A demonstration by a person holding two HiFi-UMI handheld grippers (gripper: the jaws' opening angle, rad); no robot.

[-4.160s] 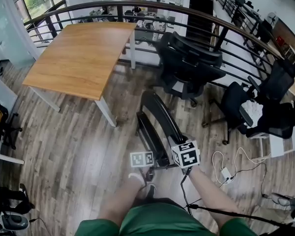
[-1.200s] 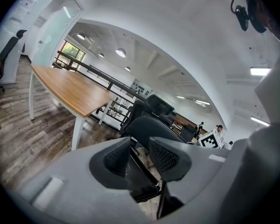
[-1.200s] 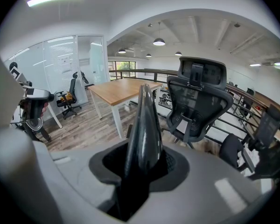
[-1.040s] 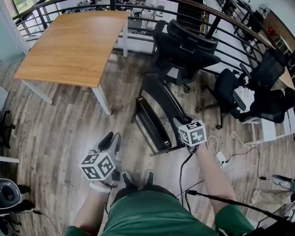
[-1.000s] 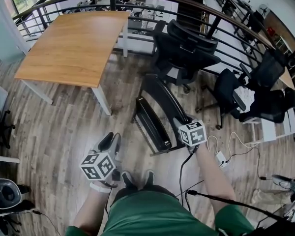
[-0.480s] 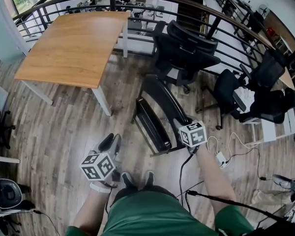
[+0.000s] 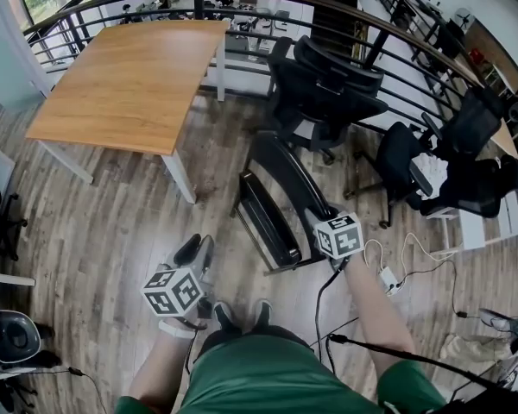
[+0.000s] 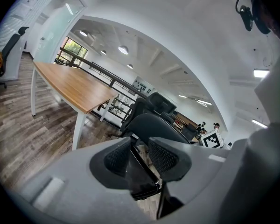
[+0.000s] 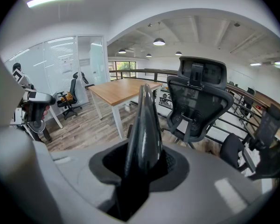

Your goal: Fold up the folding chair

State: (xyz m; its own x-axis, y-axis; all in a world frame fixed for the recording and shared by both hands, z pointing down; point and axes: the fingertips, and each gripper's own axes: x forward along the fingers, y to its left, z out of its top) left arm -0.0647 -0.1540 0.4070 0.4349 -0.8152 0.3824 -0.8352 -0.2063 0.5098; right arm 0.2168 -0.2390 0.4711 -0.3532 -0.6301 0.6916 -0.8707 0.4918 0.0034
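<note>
The black folding chair [image 7: 276, 198] stands on the wood floor in the middle of the head view, its seat and backrest drawn close together. My right gripper [image 7: 318, 221] is at the chair's near top corner, shut on the backrest's edge. In the right gripper view the glossy black backrest [image 9: 143, 125] runs up between the pads [image 9: 170, 164]. My left gripper [image 7: 195, 248] hovers low at the left, apart from the chair, open and empty. Through its gap the left gripper view shows the chair [image 8: 154, 127] beyond the left gripper [image 8: 139, 155].
A wooden table [image 7: 129, 76] stands at the back left. Black office chairs [image 7: 328, 93] crowd behind the folding chair along a curved railing [image 7: 397, 54]. Another office chair [image 7: 414, 179] is at the right. Cables and a white adapter [image 7: 387, 276] lie on the floor near my right arm.
Since the oldest frame my left gripper has left the chair's seat and drawn back to the lower left. Over the last second nothing has moved.
</note>
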